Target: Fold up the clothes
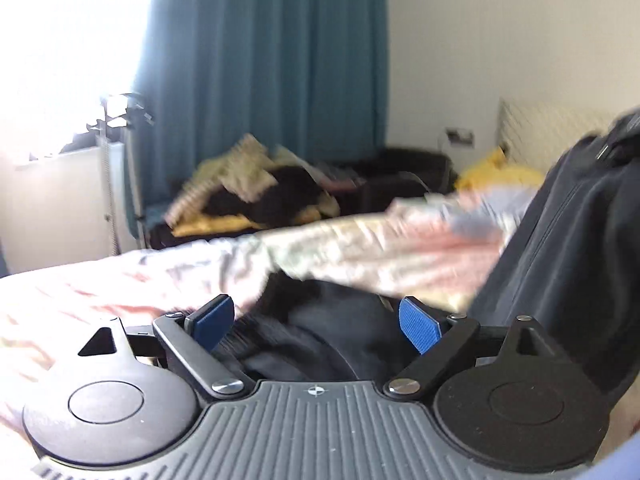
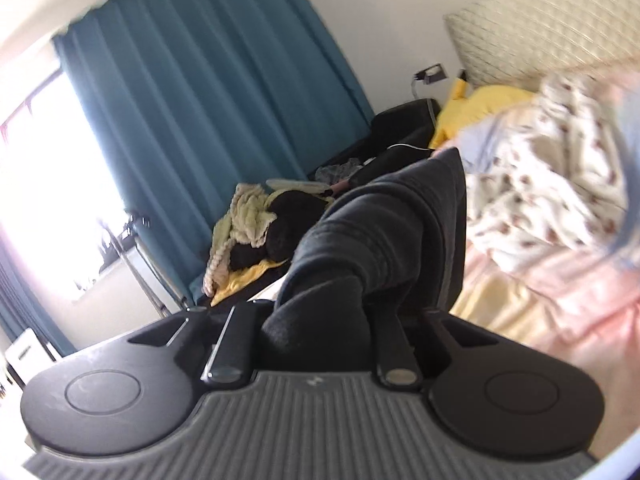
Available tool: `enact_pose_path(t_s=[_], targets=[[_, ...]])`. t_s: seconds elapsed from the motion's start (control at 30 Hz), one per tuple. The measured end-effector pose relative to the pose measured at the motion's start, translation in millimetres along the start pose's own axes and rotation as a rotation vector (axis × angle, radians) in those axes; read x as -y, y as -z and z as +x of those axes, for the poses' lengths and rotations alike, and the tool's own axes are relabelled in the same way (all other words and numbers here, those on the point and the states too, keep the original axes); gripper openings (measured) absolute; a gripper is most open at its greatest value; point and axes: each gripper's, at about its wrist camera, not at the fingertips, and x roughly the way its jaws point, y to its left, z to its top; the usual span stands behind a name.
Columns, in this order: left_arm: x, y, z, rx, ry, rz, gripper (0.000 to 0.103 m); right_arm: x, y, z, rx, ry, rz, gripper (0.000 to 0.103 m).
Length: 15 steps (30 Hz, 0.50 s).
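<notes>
A dark navy garment [image 1: 560, 256] hangs down the right side of the left wrist view, and its lower part [image 1: 320, 340] lies bunched on the bed between my left gripper's blue pads [image 1: 418, 330]. My left gripper [image 1: 316, 326] is open, its fingers wide apart over that fabric. In the right wrist view the same dark garment [image 2: 384, 224] rises in folds straight from my right gripper [image 2: 328, 320], which is shut on it. The fabric hides the right fingertips.
The pink and cream bedspread [image 1: 100, 292] covers the bed, with a floral quilt [image 2: 532, 188] bunched on it. A heap of other clothes [image 2: 256, 232] lies on a dark couch beside the teal curtain [image 2: 208, 100]. A yellow plush [image 2: 480, 104] and a pillow [image 2: 532, 24] sit at the bedhead.
</notes>
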Motion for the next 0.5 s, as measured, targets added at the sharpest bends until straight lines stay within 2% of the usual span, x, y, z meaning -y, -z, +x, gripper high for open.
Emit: enact_pose_path(t_s=[0.1,0.2,0.33,0.5], targets=[[-25.0,-17.4,-19.1,0.03,-0.031,-0.07,0.092,-39.1,-0.2,31.3,-0.022,-0.006,-0.049,0.019],[-59.1,-26.9,-32.2,0.033,-0.041,-0.181,0.092,-78.9,12.5,67.0,-0.046,-0.024,-0.093,0.019],[-102.7,-28.9,-44.1,0.043,-0.083,-0.315,0.092,-130.7,55.4,133.7,-0.127,-0.049,-0.221,0.019],[-133.4,-12.6,-33.4,0.033,-0.137,-0.371,0.092,-177.4,129.2,216.4,-0.288,-0.031,-0.336,0.019]])
